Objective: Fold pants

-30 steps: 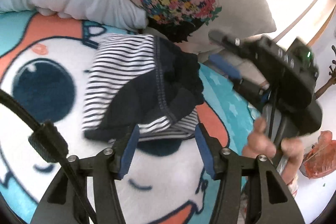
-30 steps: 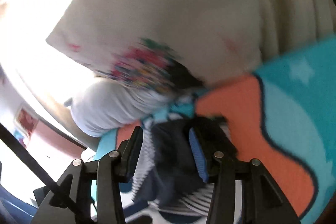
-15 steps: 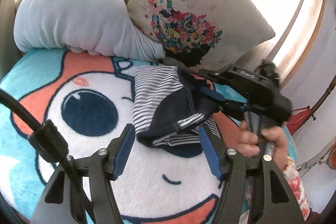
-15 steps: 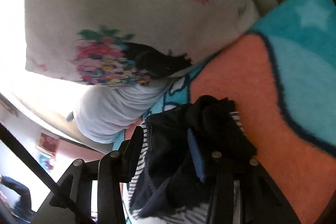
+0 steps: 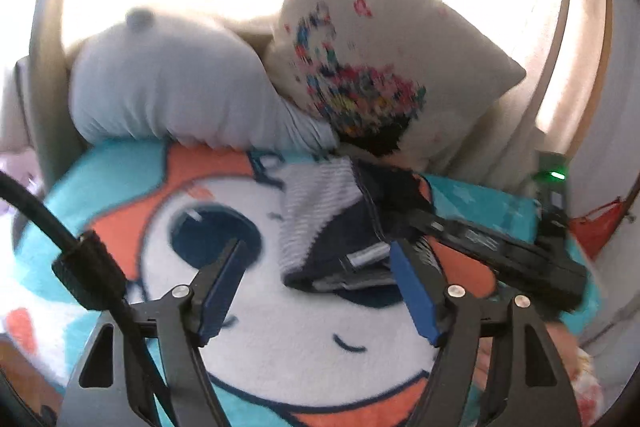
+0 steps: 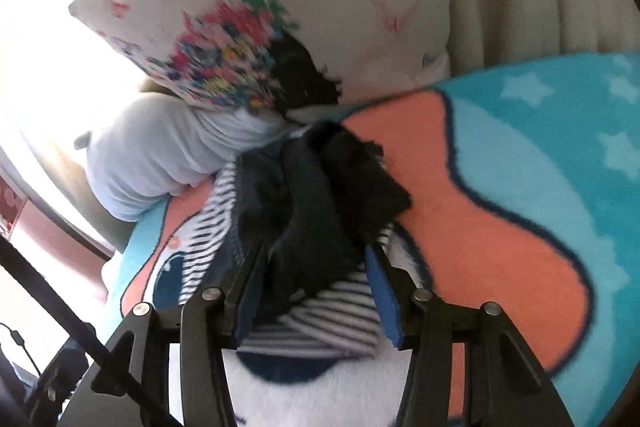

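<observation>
Left wrist view: my left gripper [image 5: 320,291] hangs low in frame, jaws widening with nothing between them, above the cartoon blanket [image 5: 280,339]. The folded pants [image 5: 336,223], navy and striped, lie at centre below the floral pillow [image 5: 384,67]. In the right wrist view, my right gripper [image 6: 316,291] straddles the pants [image 6: 304,219], jaws parting; pad contact looks doubtful through the blur.
</observation>
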The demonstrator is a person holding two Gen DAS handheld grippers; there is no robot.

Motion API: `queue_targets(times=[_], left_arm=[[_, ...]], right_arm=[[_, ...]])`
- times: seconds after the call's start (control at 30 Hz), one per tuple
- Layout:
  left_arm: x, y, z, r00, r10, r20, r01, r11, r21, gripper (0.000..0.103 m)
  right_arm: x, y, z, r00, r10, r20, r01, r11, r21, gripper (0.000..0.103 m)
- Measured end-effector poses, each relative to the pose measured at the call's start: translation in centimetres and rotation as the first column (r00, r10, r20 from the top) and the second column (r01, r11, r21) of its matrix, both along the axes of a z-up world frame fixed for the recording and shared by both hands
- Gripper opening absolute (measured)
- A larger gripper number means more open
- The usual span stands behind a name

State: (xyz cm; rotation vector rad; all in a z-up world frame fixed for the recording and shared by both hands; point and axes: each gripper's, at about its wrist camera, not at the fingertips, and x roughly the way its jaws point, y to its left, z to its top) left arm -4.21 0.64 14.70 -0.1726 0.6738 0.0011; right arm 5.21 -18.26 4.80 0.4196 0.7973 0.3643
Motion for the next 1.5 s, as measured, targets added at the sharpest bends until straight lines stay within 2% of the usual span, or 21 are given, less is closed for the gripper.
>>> queue_targets(times=[0.1,0.17,0.37,0.4,0.5,0.63,0.87,1.5], left_arm=[[-1.4,-0.9,1.3,0.994,0.064,0.094,-0.072,0.994,0.087,0.082],[-2.0,-1.4,2.0,0.987,0.099,0.123,-0.115,0.985,0.130,0.089],[-3.0,-2.1,2.4,0.970,0.192,0.148,-0.226,0.939,0.260,0.093],[-3.1,-2.0,2.3,0.972,0.186,0.142,-0.218,0.942,0.254,0.093],[-2.9,-1.3,1.7,0.986,0.148,0.081,-0.161,0.972,0.174,0.093],[-2.4,-0.8,1.0,0.990,0.139,0.024,-0.141,0.981,0.134,0.093],[-1.9,-0.9,-0.2,0.992,0.128,-0.018,-0.124,0.984,0.130,0.093],[-0.4,-0.1,-2.7,0.985,0.133,-0.110,-0.120,0.986,0.112,0.093]], right_arm=[[-2.6,-0.6,1.5,0.998,-0.020,0.062,0.022,0.999,-0.039,0.060],[-4.2,-1.1,2.2,0.995,-0.031,0.095,0.035,0.998,-0.044,0.062],[-7.3,-0.6,2.8,0.989,-0.048,0.143,0.062,0.994,-0.093,0.068],[-7.3,-0.2,2.7,0.988,-0.047,0.146,0.064,0.992,-0.111,0.069],[-8.4,0.1,2.5,0.989,-0.034,0.142,0.058,0.984,-0.169,0.070],[-8.9,0.8,1.7,0.992,-0.018,0.124,0.044,0.976,-0.213,0.070],[-9.3,1.5,1.1,0.993,-0.014,0.121,0.050,0.954,-0.295,0.073],[-8.4,2.3,-0.3,0.997,-0.003,0.072,0.027,0.945,-0.326,0.074]])
